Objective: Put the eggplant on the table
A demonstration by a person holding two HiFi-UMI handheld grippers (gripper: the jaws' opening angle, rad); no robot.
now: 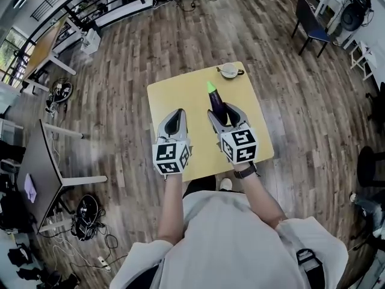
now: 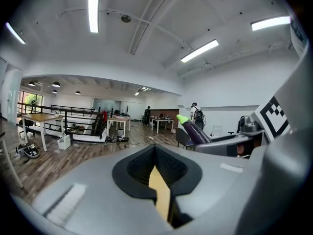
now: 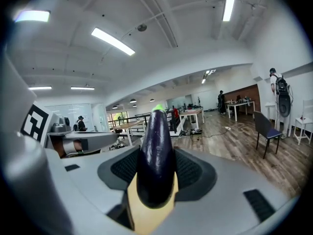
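Observation:
A dark purple eggplant (image 1: 216, 101) with a green cap lies lengthwise between the jaws of my right gripper (image 1: 227, 114), cap pointing away from me. It hangs over the middle of a small yellow table (image 1: 180, 95). In the right gripper view the eggplant (image 3: 157, 131) fills the gap of the right gripper (image 3: 156, 153), which is shut on it. My left gripper (image 1: 175, 120) hovers over the table's near left part, shut and empty. In the left gripper view, the tips of the left gripper (image 2: 154, 148) meet, and the eggplant (image 2: 193, 129) shows to the right.
A white cup-like dish (image 1: 229, 71) with a dark handle sits at the table's far right corner. Wooden floor surrounds the table. A dark chair (image 1: 310, 20) stands far right, a grey desk (image 1: 36, 167) at the left with cables (image 1: 87, 212) on the floor beside it.

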